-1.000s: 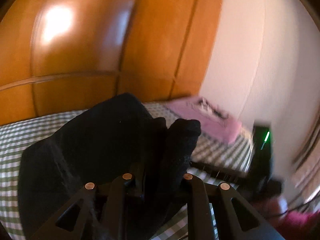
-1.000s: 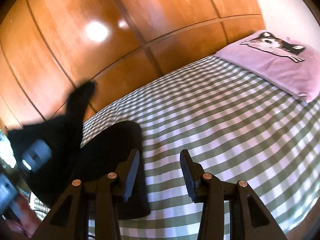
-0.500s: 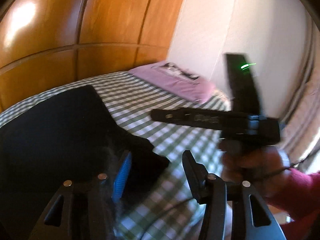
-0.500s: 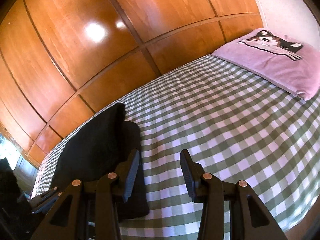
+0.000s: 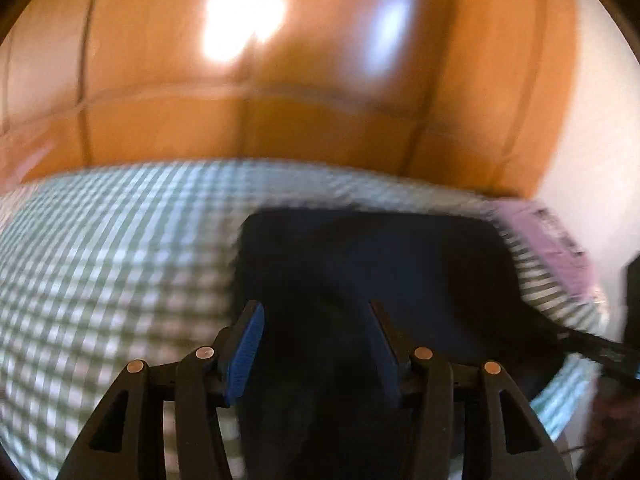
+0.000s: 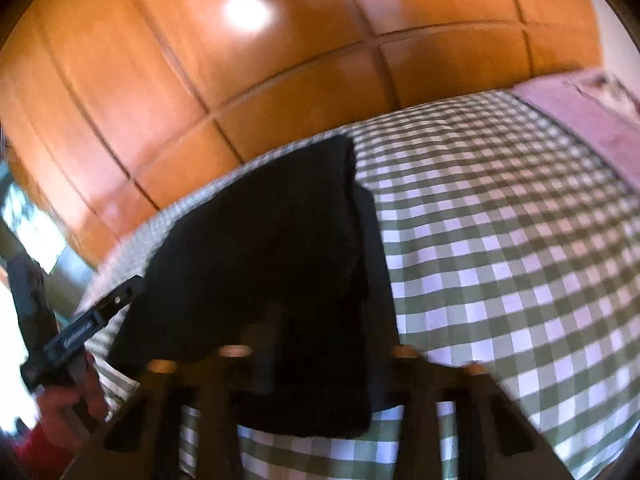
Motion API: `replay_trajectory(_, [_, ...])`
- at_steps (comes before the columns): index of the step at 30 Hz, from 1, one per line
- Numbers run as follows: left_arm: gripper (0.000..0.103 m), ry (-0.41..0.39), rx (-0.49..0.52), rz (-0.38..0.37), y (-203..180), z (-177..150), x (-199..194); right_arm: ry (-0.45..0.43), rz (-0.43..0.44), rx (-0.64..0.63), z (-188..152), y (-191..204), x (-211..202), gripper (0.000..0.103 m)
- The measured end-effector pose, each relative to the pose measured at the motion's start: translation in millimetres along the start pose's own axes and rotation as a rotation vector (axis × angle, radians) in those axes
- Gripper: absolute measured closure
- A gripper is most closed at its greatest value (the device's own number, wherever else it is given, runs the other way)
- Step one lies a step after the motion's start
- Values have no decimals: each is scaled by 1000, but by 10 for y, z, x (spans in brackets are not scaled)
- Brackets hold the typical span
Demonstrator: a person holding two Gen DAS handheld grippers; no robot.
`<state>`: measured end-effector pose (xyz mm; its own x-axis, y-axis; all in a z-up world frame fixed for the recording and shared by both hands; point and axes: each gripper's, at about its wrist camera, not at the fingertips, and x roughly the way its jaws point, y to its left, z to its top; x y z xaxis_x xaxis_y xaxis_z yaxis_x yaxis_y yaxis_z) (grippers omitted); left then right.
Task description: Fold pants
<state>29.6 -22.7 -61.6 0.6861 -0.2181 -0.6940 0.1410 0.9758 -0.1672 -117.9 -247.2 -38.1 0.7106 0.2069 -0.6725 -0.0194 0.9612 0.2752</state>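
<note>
Left hand-held gripper [image 5: 316, 312] hovers agape, apparently above black pants [image 5: 372, 272].

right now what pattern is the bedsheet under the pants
Green and white check bedsheet, clearest in the right wrist view; the pants are plain black.

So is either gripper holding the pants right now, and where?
The left gripper is open above the black pants, gripping nothing. The right gripper is blurred, with the pants covering its fingers, so a hold cannot be told.
</note>
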Motion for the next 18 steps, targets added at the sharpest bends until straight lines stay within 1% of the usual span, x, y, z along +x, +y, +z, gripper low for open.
replay_trajectory(2, [50,31,-21,20,57,-102,68,-7,-23,-42,69,73,-26,88])
replay_trajectory(4, [50,13,-26,35,35,-170,33,-25,-48,-62,162,91,-61,91])
replay_trajectory(5, [50,11,-19,54,-12,-190,28,-24,-60,-65,184,77,-63,92])
replay_trajectory(6, [50,2,-3,80,-58,-213,33,-14,-71,-65,201,59,-35,94])
replay_trajectory(8, [48,-16,17,126,-135,-255,46,28,-107,-55,157,-14,53,95])
replay_trajectory(9, [48,-23,20,135,-163,-295,44,40,-103,-39,119,-66,95,95])
replay_trajectory(11, [48,-27,34,140,-189,-310,29,31,-70,12,85,-141,59,95])
replay_trajectory(12, [48,-12,34,135,-167,-242,27,28,-57,20,101,-144,9,92])
replay_trajectory(13, [48,-4,26,122,-136,-195,-2,18,-64,6,133,-125,-70,90])
replay_trajectory(14, [48,0,9,93,-85,-119,-58,7,-77,-9,162,-102,-119,85])
replay_trajectory(15, [48,-10,-16,43,-42,-22,-131,-21,-98,-37,222,-61,-210,81])
replay_trajectory(16, [48,-23,-27,19,-22,37,-178,-44,-100,-57,292,-20,-267,81])
replay_trajectory(18, [48,-57,-31,-40,-16,268,-260,-75,-70,-88,462,63,-316,81])
